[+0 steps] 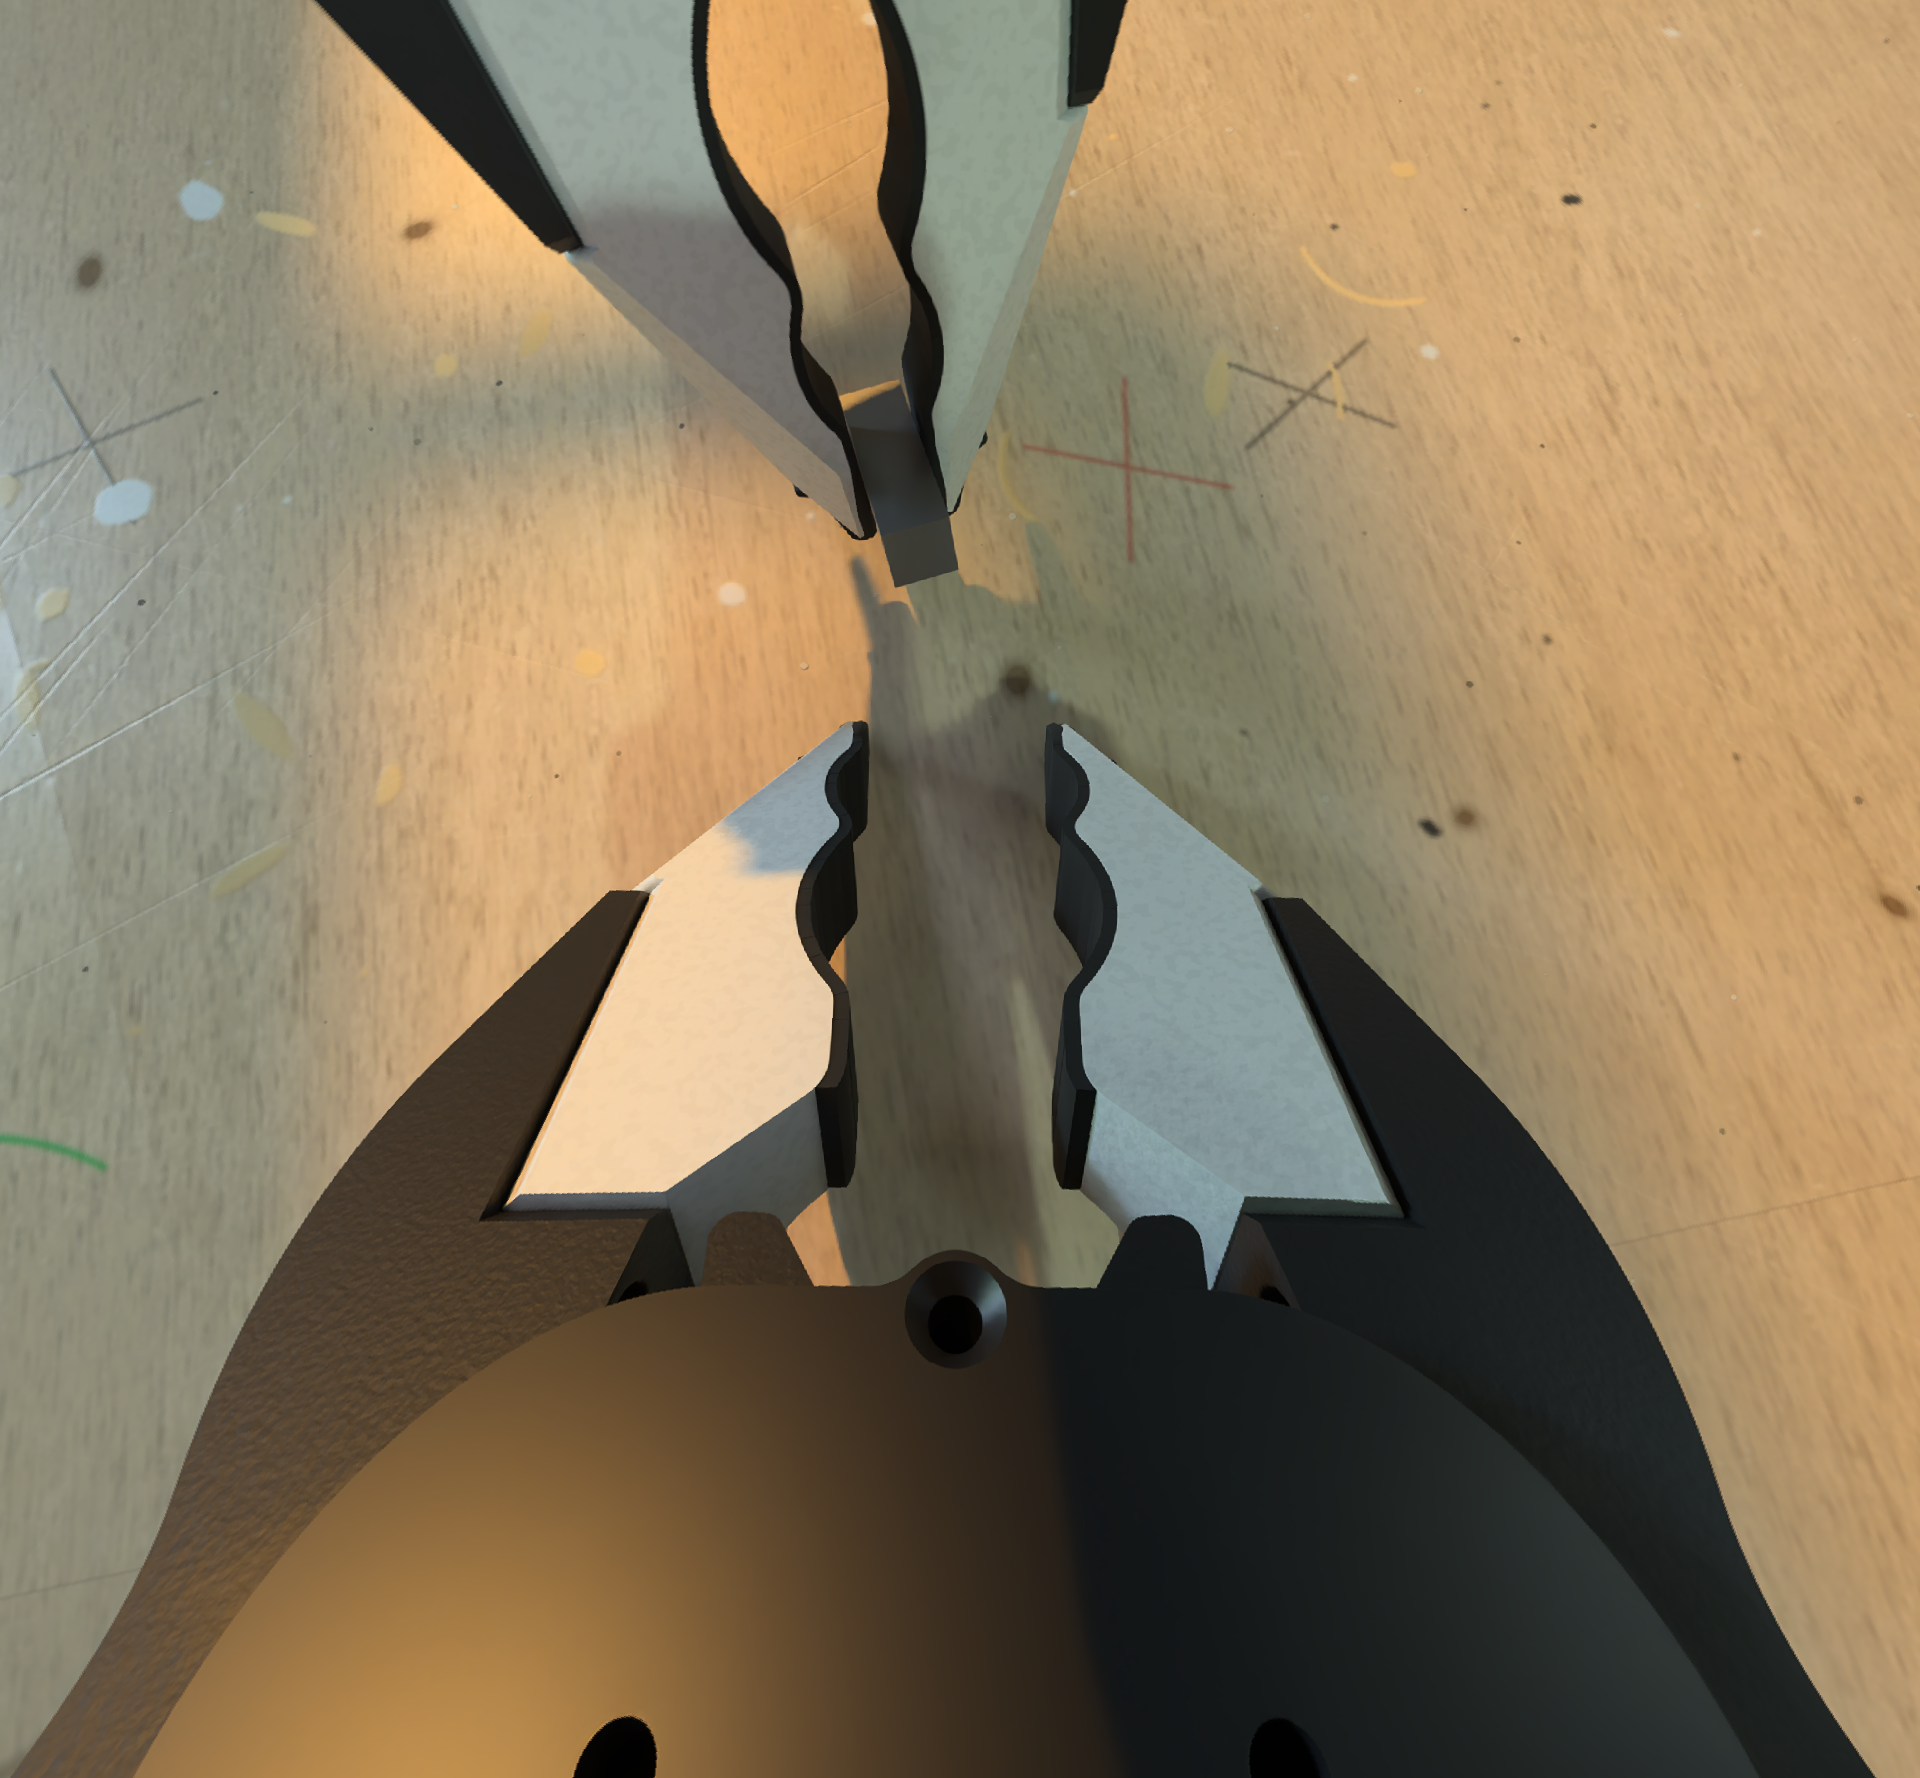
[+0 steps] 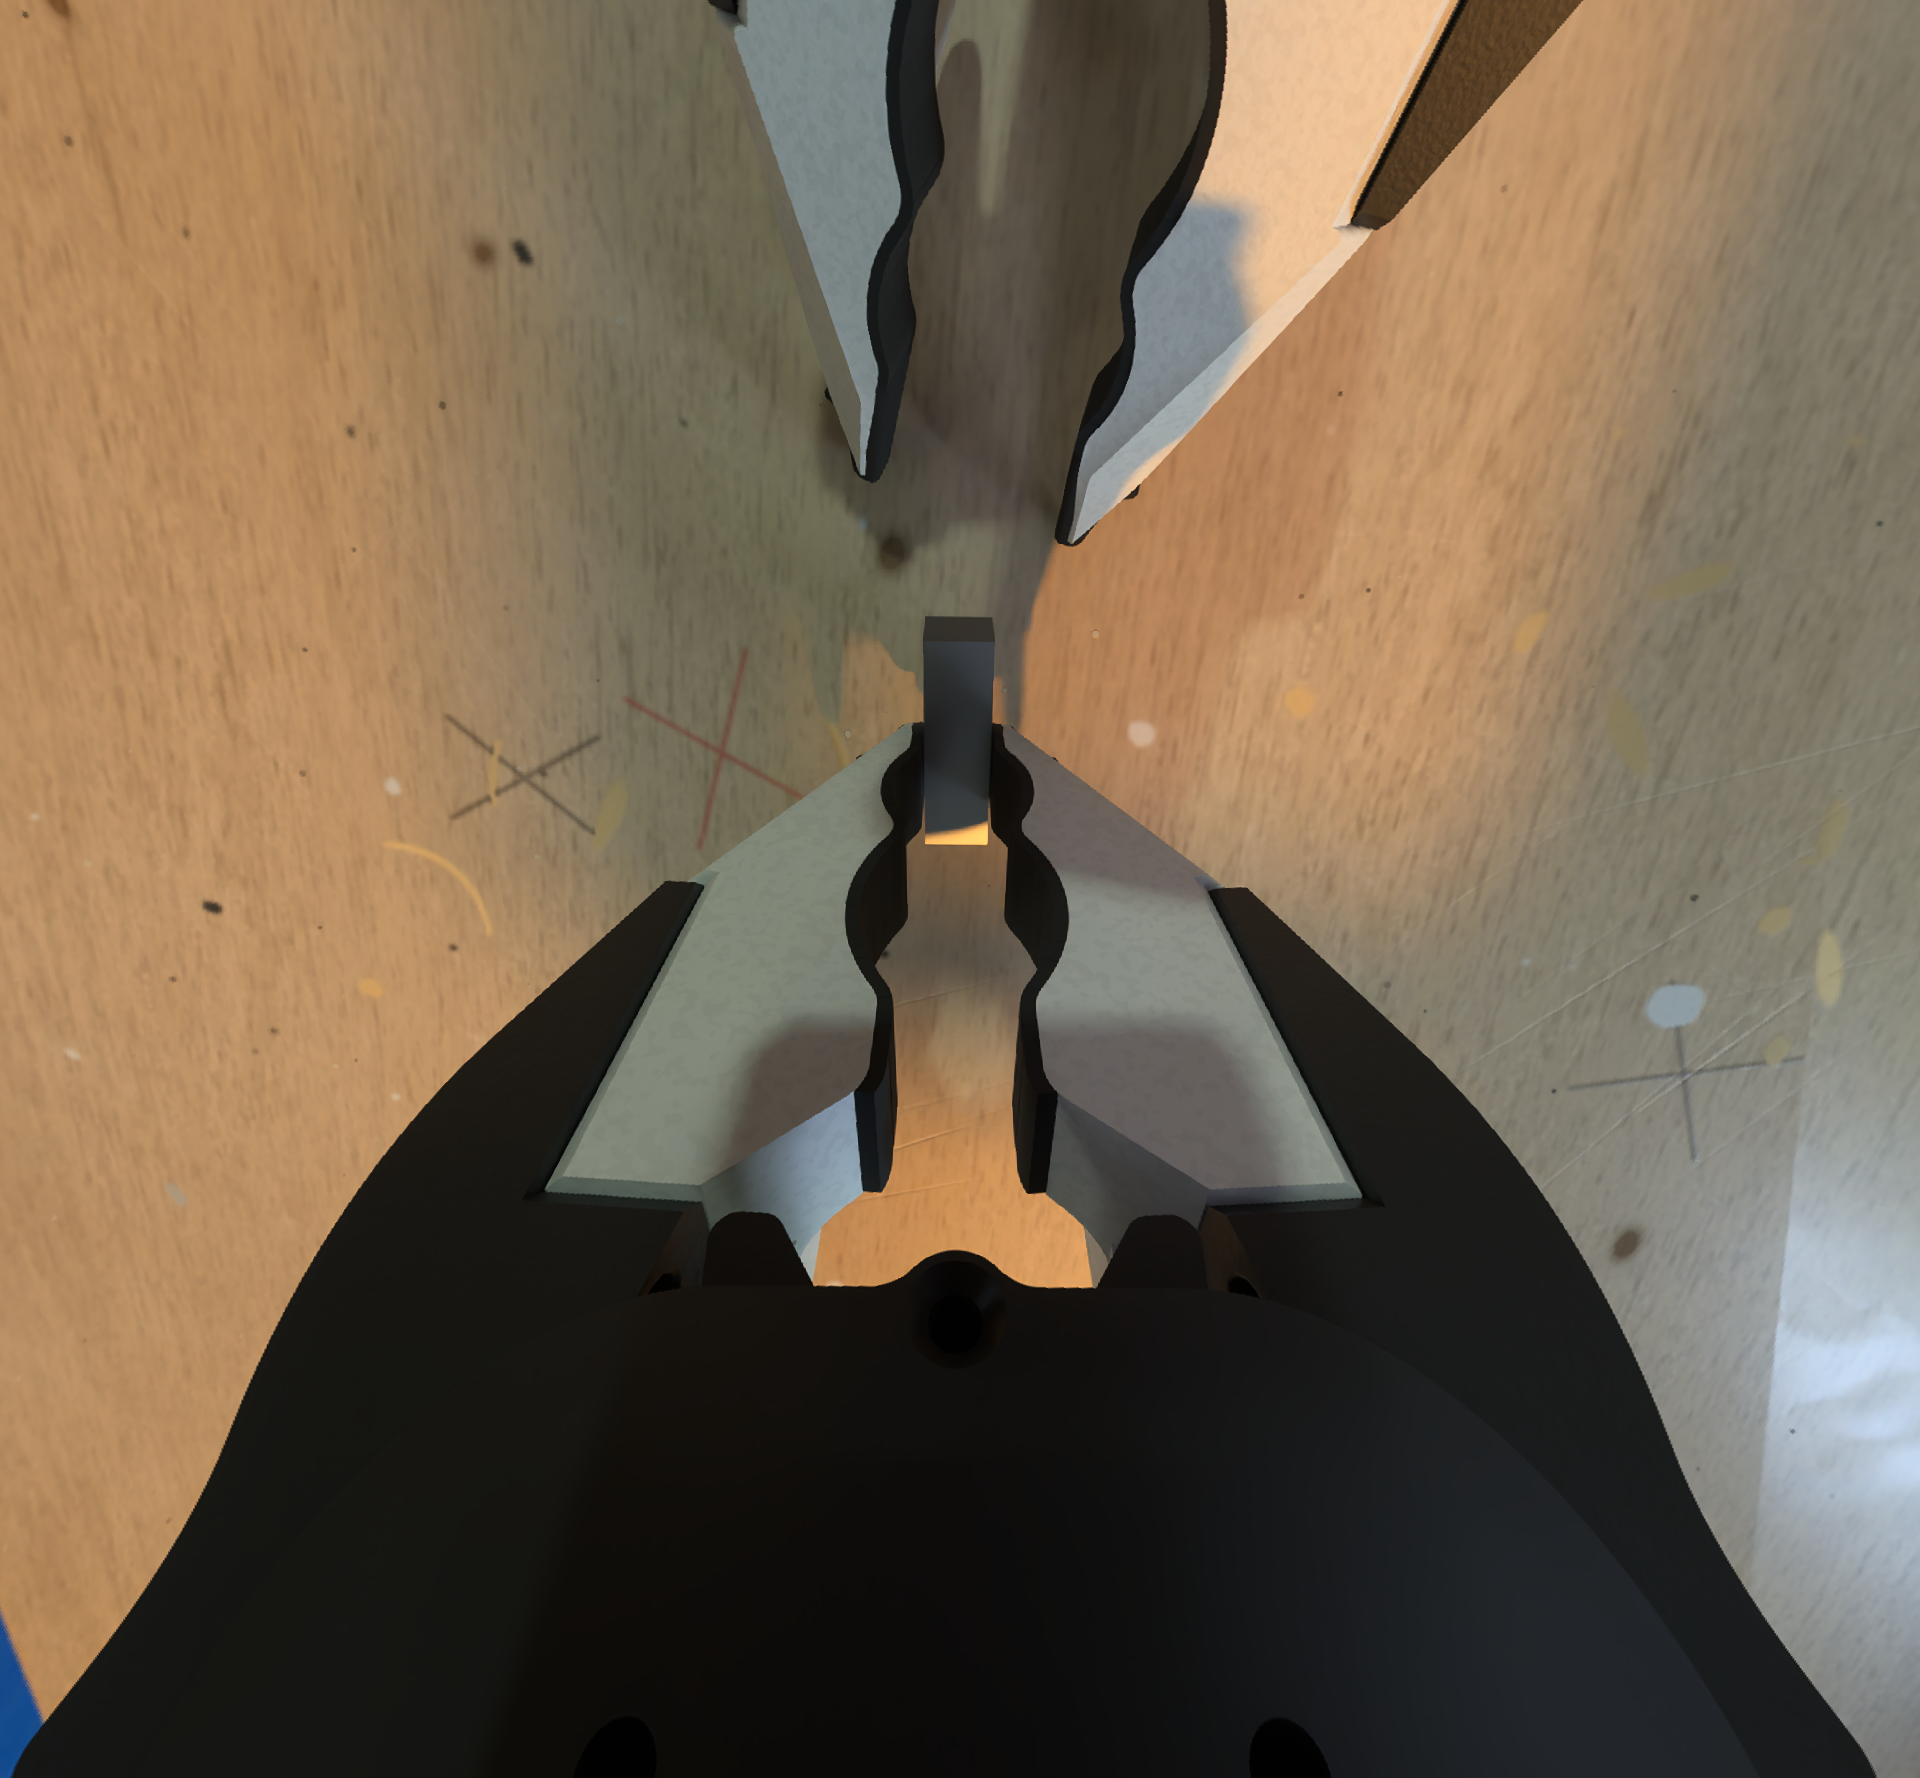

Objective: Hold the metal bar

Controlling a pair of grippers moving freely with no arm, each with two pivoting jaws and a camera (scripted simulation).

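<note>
A short grey metal bar (image 2: 958, 679) sits between the fingertips of my right gripper (image 2: 956, 736), which is shut on it and holds it above the wooden table (image 2: 312, 378). The bar's far end sticks out past the tips. My left gripper (image 1: 958, 736) is open and empty, facing the right one tip to tip with a small gap. In the left wrist view the right gripper (image 1: 906, 518) comes in from the top with the bar's end (image 1: 923, 552) poking toward me. In the right wrist view the open left gripper (image 2: 971, 502) shows at the top.
The wooden table (image 1: 1558, 689) bears paint specks, scratches, a red cross mark (image 1: 1127, 471) and pencil crosses (image 1: 1311, 393). The red cross also shows in the right wrist view (image 2: 719, 754). A blue edge shows at the lower left corner (image 2: 12, 1687).
</note>
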